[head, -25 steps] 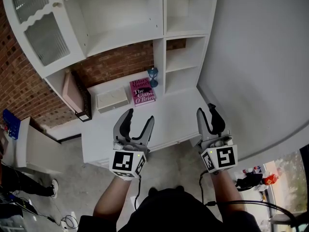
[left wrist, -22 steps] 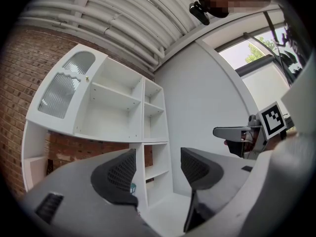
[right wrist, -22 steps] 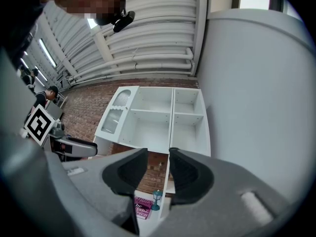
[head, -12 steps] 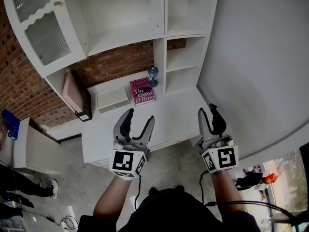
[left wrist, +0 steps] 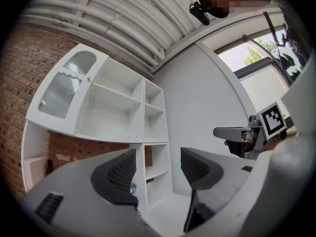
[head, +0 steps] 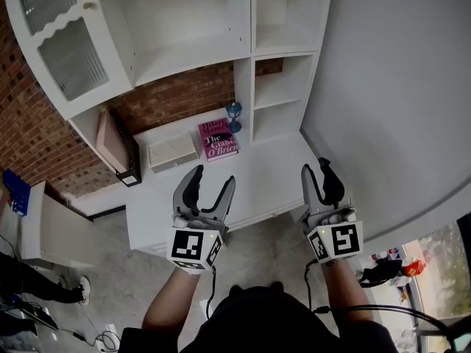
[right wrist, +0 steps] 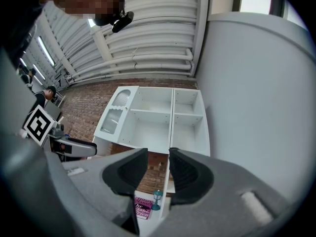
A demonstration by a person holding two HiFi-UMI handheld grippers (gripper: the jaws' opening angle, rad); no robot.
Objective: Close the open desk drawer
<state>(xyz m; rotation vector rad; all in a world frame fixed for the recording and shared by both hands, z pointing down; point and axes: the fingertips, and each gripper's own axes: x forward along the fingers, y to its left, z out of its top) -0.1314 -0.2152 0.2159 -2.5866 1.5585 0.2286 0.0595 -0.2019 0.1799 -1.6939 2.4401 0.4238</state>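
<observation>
A white desk (head: 257,179) with a shelf hutch (head: 221,28) stands against a brick wall. Its front edge carries a small knob (head: 274,213) between my two grippers; I cannot tell how far the drawer stands out. My left gripper (head: 213,175) hovers over the desk's front left, jaws wide apart and empty (left wrist: 157,164). Over the front right corner my right gripper (head: 315,166) is open too, with a narrower gap and nothing in it (right wrist: 158,167). Both point toward the hutch, slightly upward.
On the desk lie a pink book (head: 216,140), a small blue lantern (head: 233,115) and a little white box (head: 172,153). A pink board (head: 110,142) leans at the left end. A low white cabinet (head: 51,234) stands left; a grey wall (head: 397,109) closes the right.
</observation>
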